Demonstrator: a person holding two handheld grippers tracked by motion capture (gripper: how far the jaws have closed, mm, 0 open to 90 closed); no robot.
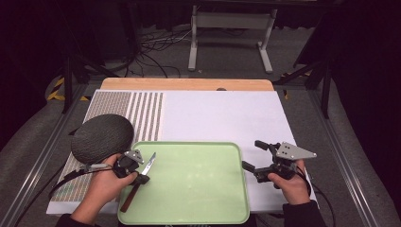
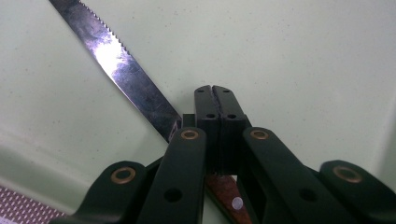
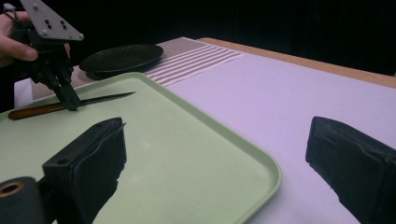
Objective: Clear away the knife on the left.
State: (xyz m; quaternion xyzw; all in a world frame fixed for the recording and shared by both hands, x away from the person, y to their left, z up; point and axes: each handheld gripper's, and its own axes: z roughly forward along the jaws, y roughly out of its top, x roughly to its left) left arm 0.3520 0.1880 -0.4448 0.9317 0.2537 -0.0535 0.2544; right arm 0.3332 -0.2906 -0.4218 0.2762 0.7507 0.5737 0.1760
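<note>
High view puts the left gripper [image 1: 142, 176] at the near left corner of the tray [image 1: 198, 189], jaws pressed together on a knife [image 1: 140, 178] at the spot where blade meets handle. Left gripper view bears this out: the two black pads [image 2: 219, 116] meet with no gap between them, the serrated blade [image 2: 116, 65] runs away up and to the left of them, and the reddish-brown handle [image 2: 229, 198] passes back beneath them toward the hand. So the knife's long axis lies crosswise to the jaws, tip pointing to the far side of the tray, handle end hanging past the tray's near left edge. Whether the knife rests on the tray or is just lifted I cannot tell. A dark round plate [image 1: 101, 137] sits just beyond the left gripper, off the tray on the striped mat [image 1: 142, 111]. The right gripper [image 1: 258, 158] hovers well apart, past the tray's right rim over the white table [image 1: 222, 116], jaws wide and empty; the left hand is plainly the nearer one
</note>
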